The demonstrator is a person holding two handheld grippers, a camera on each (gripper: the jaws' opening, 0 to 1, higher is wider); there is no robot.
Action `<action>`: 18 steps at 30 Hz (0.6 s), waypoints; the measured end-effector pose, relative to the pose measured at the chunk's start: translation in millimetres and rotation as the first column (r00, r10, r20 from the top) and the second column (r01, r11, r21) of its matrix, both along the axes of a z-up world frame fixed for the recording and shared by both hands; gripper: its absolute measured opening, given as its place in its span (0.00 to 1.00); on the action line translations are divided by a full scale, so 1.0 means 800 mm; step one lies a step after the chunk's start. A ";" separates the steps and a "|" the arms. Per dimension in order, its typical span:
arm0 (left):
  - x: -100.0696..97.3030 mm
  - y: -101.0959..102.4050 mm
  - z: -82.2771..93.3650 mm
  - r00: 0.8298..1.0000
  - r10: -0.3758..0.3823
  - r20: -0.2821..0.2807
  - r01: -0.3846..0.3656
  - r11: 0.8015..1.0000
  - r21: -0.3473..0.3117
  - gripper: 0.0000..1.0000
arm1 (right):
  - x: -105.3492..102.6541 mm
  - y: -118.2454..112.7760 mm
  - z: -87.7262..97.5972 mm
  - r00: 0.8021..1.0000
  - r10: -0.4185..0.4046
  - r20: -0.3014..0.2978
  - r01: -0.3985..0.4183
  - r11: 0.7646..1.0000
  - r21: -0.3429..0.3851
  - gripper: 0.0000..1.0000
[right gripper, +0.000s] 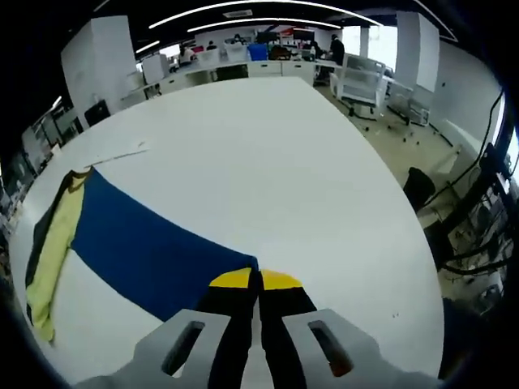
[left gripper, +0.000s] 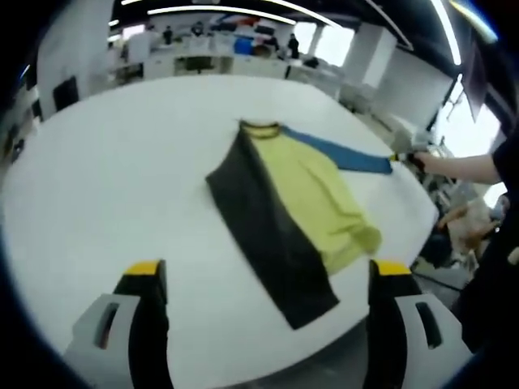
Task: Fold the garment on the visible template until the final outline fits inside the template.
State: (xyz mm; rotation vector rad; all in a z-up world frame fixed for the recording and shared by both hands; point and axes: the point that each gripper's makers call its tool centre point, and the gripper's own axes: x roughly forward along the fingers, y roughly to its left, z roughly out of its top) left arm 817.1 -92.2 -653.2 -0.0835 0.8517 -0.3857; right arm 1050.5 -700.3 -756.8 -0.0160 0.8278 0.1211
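The garment lies on a white round table (left gripper: 105, 178). Its yellow body (left gripper: 312, 194) has a dark panel (left gripper: 268, 235) along one side, and a blue sleeve (left gripper: 340, 151) is stretched out to the right. My right gripper (left gripper: 403, 160) holds the end of that sleeve, with a person's arm (left gripper: 462, 166) behind it. In the right gripper view my right gripper (right gripper: 255, 279) is shut on the edge of the blue sleeve (right gripper: 146, 243), and the yellow body (right gripper: 53, 243) lies at far left. My left gripper (left gripper: 268, 269) stands open, back from the near end of the garment.
The table edge (right gripper: 405, 243) curves close on the right, with chairs (right gripper: 418, 186) and cables beyond it. Office desks (left gripper: 203, 61) and people stand far behind the table. A faint thin line (right gripper: 122, 152) marks the tabletop near the garment's collar.
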 end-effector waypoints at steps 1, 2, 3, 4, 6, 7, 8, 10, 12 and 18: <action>-0.001 0.001 -0.001 1.000 0.000 -0.003 0.000 1.000 0.003 0.99 | -0.002 0.002 0.000 1.000 0.001 -0.001 -0.001 1.000 -0.003 0.02; -0.001 0.002 -0.001 1.000 0.001 -0.005 -0.001 1.000 0.007 0.99 | -0.003 0.003 -0.001 1.000 0.002 -0.003 -0.002 1.000 -0.005 0.02; -0.001 0.003 -0.002 1.000 0.002 -0.007 -0.002 1.000 0.008 0.99 | -0.004 0.004 -0.001 1.000 0.001 -0.005 -0.001 1.000 -0.004 0.02; -0.002 0.003 -0.002 1.000 0.004 -0.009 -0.004 1.000 0.009 0.99 | -0.005 0.005 -0.002 1.000 -0.001 -0.006 0.001 1.000 -0.002 0.02; -0.002 0.003 -0.002 1.000 0.004 -0.012 -0.004 1.000 0.011 0.99 | 0.001 0.000 -0.006 1.000 -0.003 -0.007 0.003 1.000 -0.001 0.02; -0.002 0.003 -0.002 1.000 0.004 -0.012 -0.004 1.000 0.012 0.99 | 0.000 0.001 -0.006 1.000 -0.003 -0.007 0.003 1.000 -0.001 0.02; -0.002 0.003 -0.002 1.000 0.004 -0.013 -0.004 1.000 0.012 0.99 | 0.001 -0.001 -0.007 1.000 -0.001 -0.010 0.001 1.000 0.000 0.02; -0.001 0.002 -0.002 1.000 0.003 -0.013 -0.003 1.000 0.012 0.99 | 0.004 -0.005 -0.010 1.000 -0.002 -0.012 0.002 1.000 0.001 0.02; 0.000 0.001 -0.002 1.000 0.002 -0.013 -0.001 1.000 0.013 0.99 | 0.002 -0.003 -0.009 1.000 -0.003 -0.013 0.003 1.000 -0.001 0.02; 0.001 -0.001 -0.002 1.000 -0.001 -0.013 0.001 1.000 0.018 0.99 | -0.002 0.001 -0.008 1.000 -0.003 -0.019 0.003 1.000 -0.001 0.02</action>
